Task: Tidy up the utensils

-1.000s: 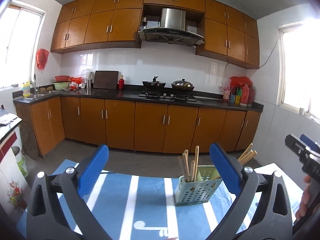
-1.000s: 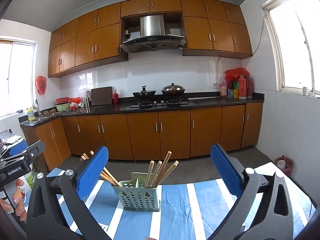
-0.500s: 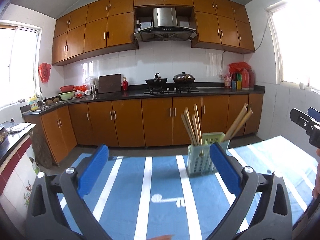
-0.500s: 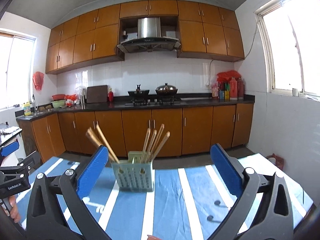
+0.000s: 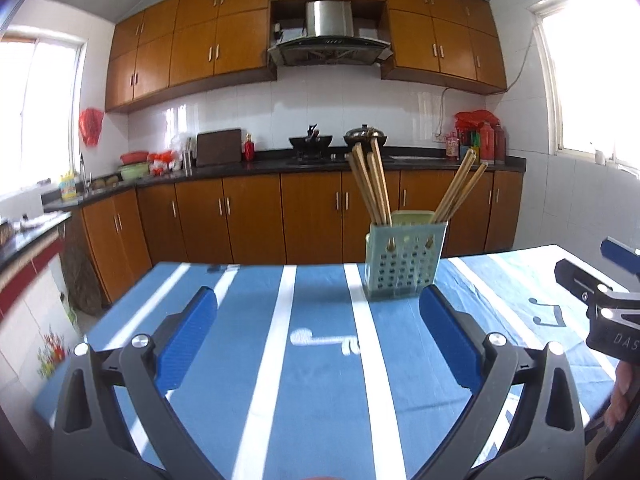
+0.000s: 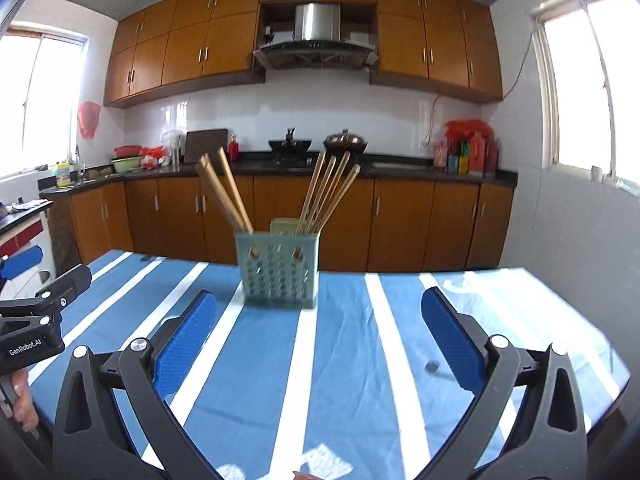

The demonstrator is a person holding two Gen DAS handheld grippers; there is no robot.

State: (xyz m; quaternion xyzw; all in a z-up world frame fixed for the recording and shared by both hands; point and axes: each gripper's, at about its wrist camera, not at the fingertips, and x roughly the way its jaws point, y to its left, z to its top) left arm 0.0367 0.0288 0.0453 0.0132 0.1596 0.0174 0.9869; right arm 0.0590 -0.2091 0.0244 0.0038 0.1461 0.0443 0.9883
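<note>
A pale green perforated utensil holder point(image 5: 405, 261) point(image 6: 278, 270) stands upright on the blue-and-white striped tablecloth point(image 5: 320, 360) point(image 6: 340, 360). Several wooden chopsticks point(image 5: 374, 184) point(image 6: 328, 194) lean out of it in two bunches. My left gripper point(image 5: 318, 336) is open and empty, hovering low over the cloth with the holder just beyond its right finger. My right gripper point(image 6: 319, 336) is open too, with nothing between its fingers; the holder stands ahead, slightly left of centre. Each view catches the other gripper at its edge.
The table's far edge runs just behind the holder; its right corner point(image 6: 600, 368) drops off near my right gripper. A small dark speck point(image 6: 431, 367) lies on the cloth. Beyond are wooden cabinets point(image 5: 256, 216) and a black counter with pots.
Both grippers have dropped lower and tilted down toward the table, so more cloth shows. The holder now looks closer in both views. Both stay open.
</note>
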